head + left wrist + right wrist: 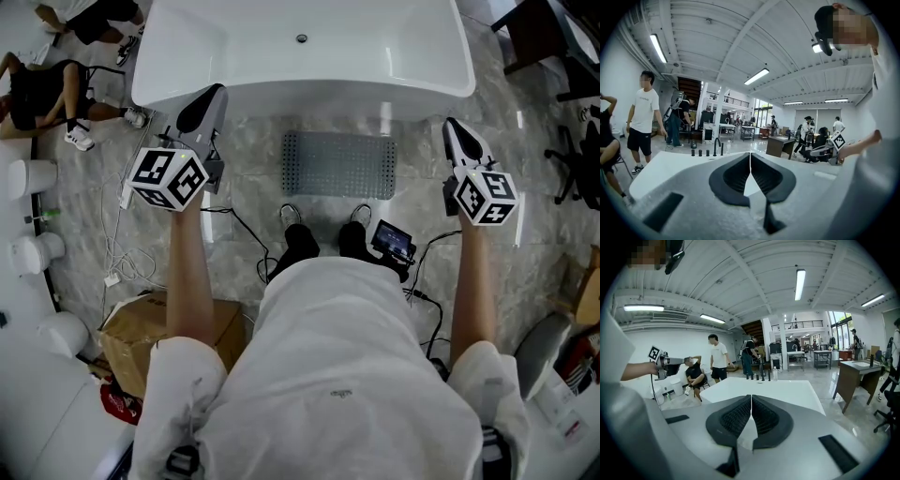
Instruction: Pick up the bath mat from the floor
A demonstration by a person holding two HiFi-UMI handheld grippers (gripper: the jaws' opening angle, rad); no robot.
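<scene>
Item: bath mat [339,165]
Look: grey, rectangular, rows of small holes or studs
Pose: flat, unfolded, long side parallel to the tub
Place: on the marble floor, just beside the white bathtub

Marbled grey floor [253,159] beneath me. The grey perforated bath mat [339,164] lies flat on it, just in front of the white bathtub [300,56] and just beyond my black shoes [301,240]. White cables [120,248] trail at my left; a cardboard box [141,333] stands nearer on that side.
</scene>
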